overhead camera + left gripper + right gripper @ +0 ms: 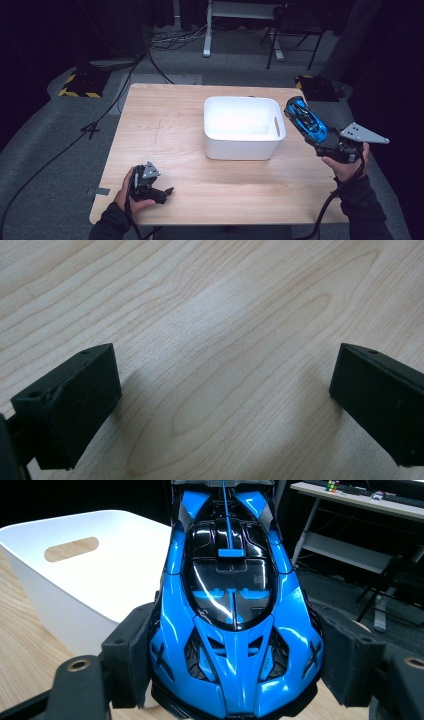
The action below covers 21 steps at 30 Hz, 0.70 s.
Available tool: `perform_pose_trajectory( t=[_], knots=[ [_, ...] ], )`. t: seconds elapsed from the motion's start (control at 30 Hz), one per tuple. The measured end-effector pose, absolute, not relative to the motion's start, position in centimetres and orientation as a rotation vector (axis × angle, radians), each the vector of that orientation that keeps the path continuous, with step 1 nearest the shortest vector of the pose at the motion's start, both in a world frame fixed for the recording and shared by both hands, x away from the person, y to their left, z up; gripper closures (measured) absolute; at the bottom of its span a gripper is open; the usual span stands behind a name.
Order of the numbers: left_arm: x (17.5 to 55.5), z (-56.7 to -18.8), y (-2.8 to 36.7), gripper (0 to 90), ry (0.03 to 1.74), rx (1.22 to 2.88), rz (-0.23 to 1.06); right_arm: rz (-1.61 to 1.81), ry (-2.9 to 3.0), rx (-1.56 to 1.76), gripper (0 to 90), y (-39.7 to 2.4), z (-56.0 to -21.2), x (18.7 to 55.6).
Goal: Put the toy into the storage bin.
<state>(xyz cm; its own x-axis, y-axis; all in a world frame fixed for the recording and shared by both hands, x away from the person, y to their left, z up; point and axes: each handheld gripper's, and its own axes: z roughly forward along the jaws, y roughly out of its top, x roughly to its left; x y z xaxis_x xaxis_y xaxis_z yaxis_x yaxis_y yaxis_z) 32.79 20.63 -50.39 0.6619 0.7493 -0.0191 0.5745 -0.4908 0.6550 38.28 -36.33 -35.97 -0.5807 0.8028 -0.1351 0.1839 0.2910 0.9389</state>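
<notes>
A blue and black toy sports car (pixel 306 120) hangs in the air just right of the white bin (pixel 243 127), gripped across its sides by my right gripper (pixel 325 142). In the right gripper view the car (pixel 232 605) points away from me, with a black pad pressed on each flank and the bin's wall (pixel 95 575) with its handle slot to the left. My left gripper (pixel 159 193) rests low at the table's near left corner. In the left gripper view its jaws stand wide apart over bare wood (pixel 225 355), nothing between them.
The wooden table (pixel 165 125) carries the bin near its middle. Beyond it on the grey floor are cables, a yellow-and-black striped base (pixel 80 82), a desk leg (pixel 207 30) and a black chair (pixel 292 30). A shelf (pixel 350 525) stands behind the car.
</notes>
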Motion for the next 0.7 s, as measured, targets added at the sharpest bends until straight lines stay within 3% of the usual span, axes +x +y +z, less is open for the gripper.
perform_pose_trajectory(
  t=[0.7],
  knots=[
    [32.8,-50.4,20.6,0.3,1.019,2.238,0.354,1.336,2.039,0.772,26.4,-31.7,-33.9,40.2]
  ],
)
